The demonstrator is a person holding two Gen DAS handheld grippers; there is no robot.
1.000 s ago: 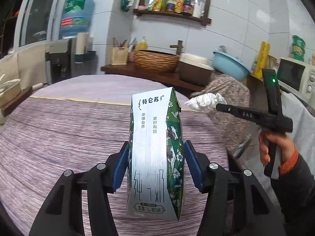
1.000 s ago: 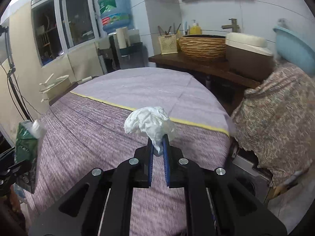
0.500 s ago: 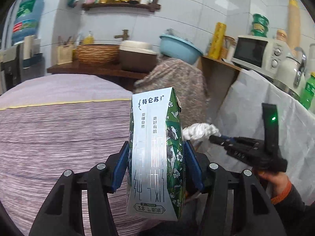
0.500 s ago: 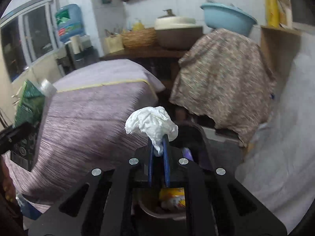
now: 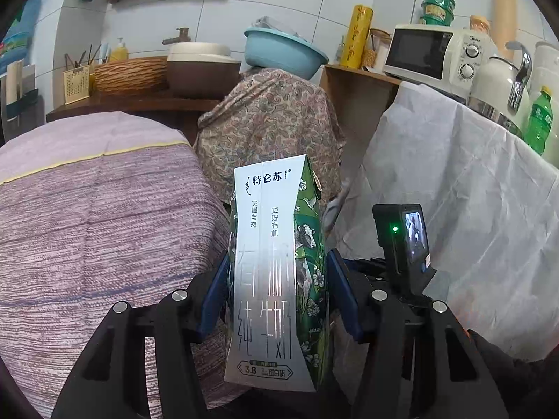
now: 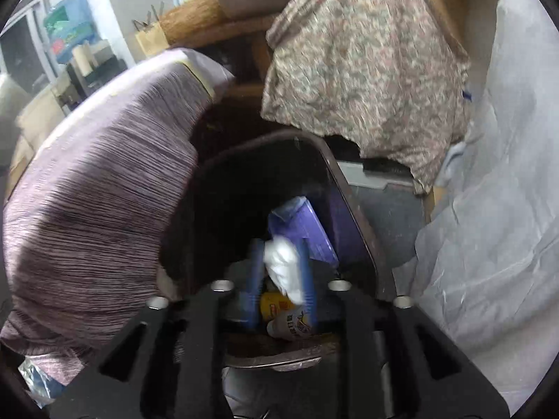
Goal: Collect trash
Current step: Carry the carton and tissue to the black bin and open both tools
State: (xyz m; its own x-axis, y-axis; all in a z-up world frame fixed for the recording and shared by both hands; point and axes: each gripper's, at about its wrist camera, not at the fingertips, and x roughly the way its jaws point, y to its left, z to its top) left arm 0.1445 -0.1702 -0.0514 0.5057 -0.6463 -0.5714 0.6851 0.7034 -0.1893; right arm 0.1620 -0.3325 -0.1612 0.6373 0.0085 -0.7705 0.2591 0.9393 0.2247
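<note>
Release step: above the bin [image 6: 353, 216], my right hand-held gripper [image 6: 279, 279] is opening around the tissue [image 6: 283, 269]; my left hand-held gripper [image 5: 276, 300] holds the milk carton [image 5: 276, 265] clamped for the next drop.

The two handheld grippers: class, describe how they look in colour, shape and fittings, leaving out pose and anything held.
The left gripper and the right gripper match: black angular frames with cut-out slots, round silver bolt heads and blue finger pads. From the left view, the right gripper carries a black box with a green light and a small lit screen.
</note>
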